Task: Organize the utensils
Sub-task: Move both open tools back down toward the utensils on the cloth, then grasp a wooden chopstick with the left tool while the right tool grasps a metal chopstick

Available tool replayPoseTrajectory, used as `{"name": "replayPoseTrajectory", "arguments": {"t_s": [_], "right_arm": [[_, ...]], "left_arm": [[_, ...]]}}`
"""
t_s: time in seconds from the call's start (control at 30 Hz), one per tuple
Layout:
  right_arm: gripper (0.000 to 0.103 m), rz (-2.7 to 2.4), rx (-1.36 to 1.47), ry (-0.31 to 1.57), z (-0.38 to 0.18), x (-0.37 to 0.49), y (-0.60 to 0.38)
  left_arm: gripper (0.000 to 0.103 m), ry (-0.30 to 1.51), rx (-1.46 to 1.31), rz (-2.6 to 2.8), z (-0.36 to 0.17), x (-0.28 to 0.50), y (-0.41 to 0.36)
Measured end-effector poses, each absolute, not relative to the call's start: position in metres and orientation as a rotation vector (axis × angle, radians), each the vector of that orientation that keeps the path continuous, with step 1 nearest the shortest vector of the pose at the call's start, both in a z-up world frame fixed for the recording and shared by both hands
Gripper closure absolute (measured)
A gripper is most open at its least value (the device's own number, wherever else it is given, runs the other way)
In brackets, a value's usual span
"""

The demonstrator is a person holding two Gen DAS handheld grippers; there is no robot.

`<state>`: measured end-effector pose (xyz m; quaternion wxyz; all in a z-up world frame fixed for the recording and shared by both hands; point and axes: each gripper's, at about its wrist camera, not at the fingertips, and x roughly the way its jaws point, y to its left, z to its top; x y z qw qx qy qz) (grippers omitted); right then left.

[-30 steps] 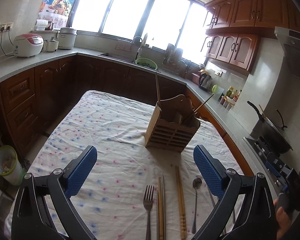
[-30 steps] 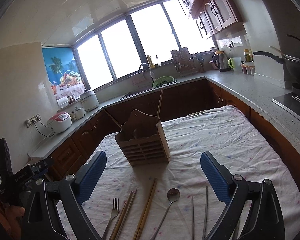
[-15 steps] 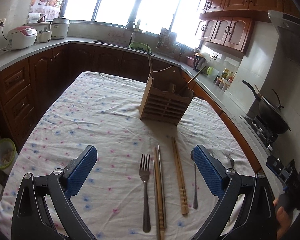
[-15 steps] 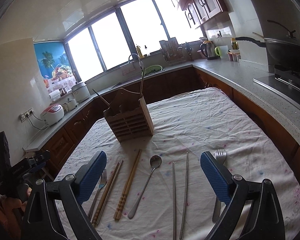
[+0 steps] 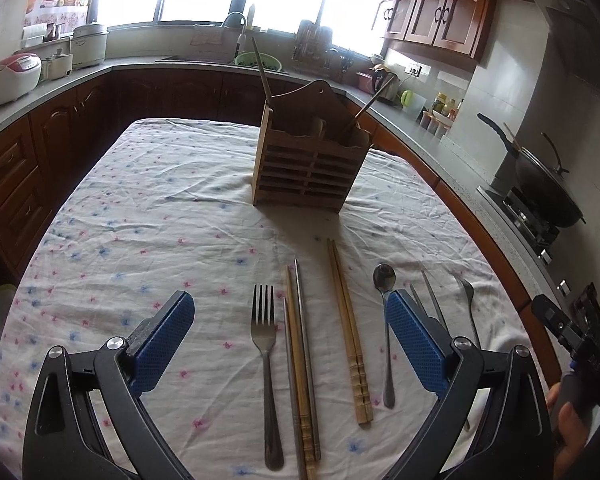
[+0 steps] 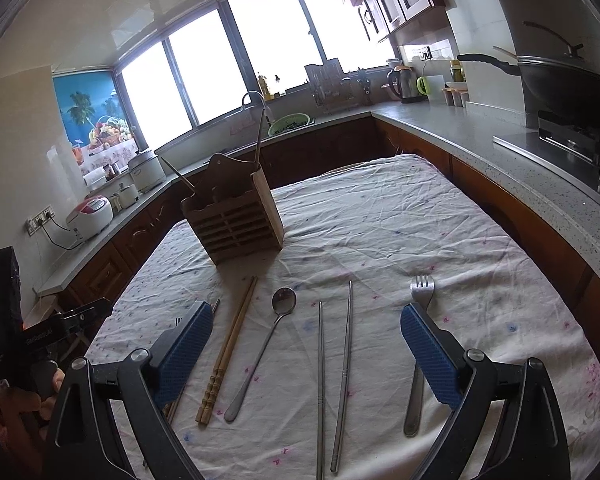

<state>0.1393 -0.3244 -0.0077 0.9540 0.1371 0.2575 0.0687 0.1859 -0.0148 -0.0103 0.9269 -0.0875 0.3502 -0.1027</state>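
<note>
A slatted wooden utensil holder [image 5: 310, 168] [image 6: 236, 220] stands mid-table with two sticks in it. In front of it, utensils lie in a row on the cloth: a fork [image 5: 265, 344], mixed wooden and metal chopsticks [image 5: 300, 356], a wooden chopstick pair [image 5: 348, 328] [image 6: 228, 352], a spoon [image 5: 385, 320] [image 6: 268, 340], metal chopsticks [image 6: 334, 364] and a second fork [image 6: 418, 344]. My left gripper [image 5: 288, 344] is open above the left fork and chopsticks. My right gripper [image 6: 306, 352] is open above the spoon and metal chopsticks. Both are empty.
The table carries a white floral cloth [image 5: 148, 216]. Dark wood cabinets and a grey counter [image 6: 500, 152] ring the table. A wok [image 6: 568, 92] sits on the stove at right, and a rice cooker [image 5: 12, 76] at left.
Both grippers have tilted down and come closer to the row of utensils. More of the row now shows between the fingers. Both stay open.
</note>
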Motion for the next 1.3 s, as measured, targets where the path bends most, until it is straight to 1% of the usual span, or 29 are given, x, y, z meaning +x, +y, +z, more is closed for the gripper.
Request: {"name": "replayPoseTrajectory", "arguments": {"t_s": [0.3,0.33,0.37,0.4,0.47,0.5,0.53,0.57,0.6,0.8,0.87,0.93,0.97,1.0,1.1,1.17,1.2,1.23,1.27,1.3], "right_arm": [[0.009,0.137,0.266,0.589,-0.021,0.169,-0.329],[0.010,0.138,0.261,0.598,-0.022,0.173,-0.329],[0.015,0.141,0.258,0.610,-0.024,0.178,-0.328],[0.017,0.145,0.255,0.625,-0.027,0.182,-0.327],[0.025,0.152,0.261,0.652,-0.032,0.191,-0.328],[0.032,0.151,0.259,0.667,-0.035,0.195,-0.328],[0.035,0.148,0.253,0.682,-0.037,0.199,-0.328],[0.041,0.147,0.252,0.696,-0.040,0.204,-0.328],[0.043,0.147,0.256,0.710,-0.043,0.207,-0.329],[0.047,0.133,0.268,0.756,-0.053,0.221,-0.337],[0.047,0.124,0.271,0.767,-0.056,0.226,-0.340],[0.047,0.120,0.277,0.779,-0.058,0.231,-0.342],[0.047,0.120,0.277,0.783,-0.059,0.234,-0.343],[0.047,0.119,0.273,0.787,-0.059,0.237,-0.343],[0.047,0.122,0.263,0.795,-0.061,0.243,-0.343],[0.047,0.124,0.252,0.804,-0.063,0.249,-0.341],[0.047,0.126,0.248,0.810,-0.064,0.251,-0.340],[0.047,0.130,0.245,0.818,-0.066,0.253,-0.339],[0.048,0.134,0.242,0.825,-0.068,0.256,-0.338],[0.051,0.136,0.237,0.831,-0.070,0.258,-0.336]], "left_arm": [[0.006,0.791,-0.080,-0.228,-0.021,0.222,-0.047],[0.007,0.804,-0.065,-0.235,-0.022,0.227,-0.051],[0.008,0.811,-0.053,-0.237,-0.024,0.231,-0.055],[0.009,0.819,-0.041,-0.239,-0.026,0.235,-0.058],[0.014,0.834,-0.021,-0.250,-0.031,0.245,-0.065],[0.019,0.842,-0.009,-0.252,-0.033,0.251,-0.068],[0.024,0.852,0.003,-0.257,-0.035,0.256,-0.072],[0.026,0.859,0.010,-0.261,-0.037,0.262,-0.075],[0.028,0.867,0.014,-0.261,-0.039,0.267,-0.077],[0.036,0.915,0.039,-0.266,-0.051,0.297,-0.090],[0.041,0.942,0.040,-0.270,-0.057,0.306,-0.094],[0.050,0.969,0.051,-0.269,-0.064,0.317,-0.099],[0.052,0.978,0.059,-0.268,-0.067,0.321,-0.101],[0.054,0.987,0.065,-0.270,-0.070,0.325,-0.103],[0.054,1.004,0.089,-0.269,-0.078,0.333,-0.110],[0.058,1.020,0.090,-0.280,-0.083,0.337,-0.112],[0.064,1.033,0.090,-0.284,-0.086,0.339,-0.113],[0.072,1.047,0.088,-0.285,-0.090,0.341,-0.113],[0.074,1.059,0.078,-0.289,-0.093,0.342,-0.112],[0.074,1.057,0.057,-0.302,-0.094,0.342,-0.109]]}}
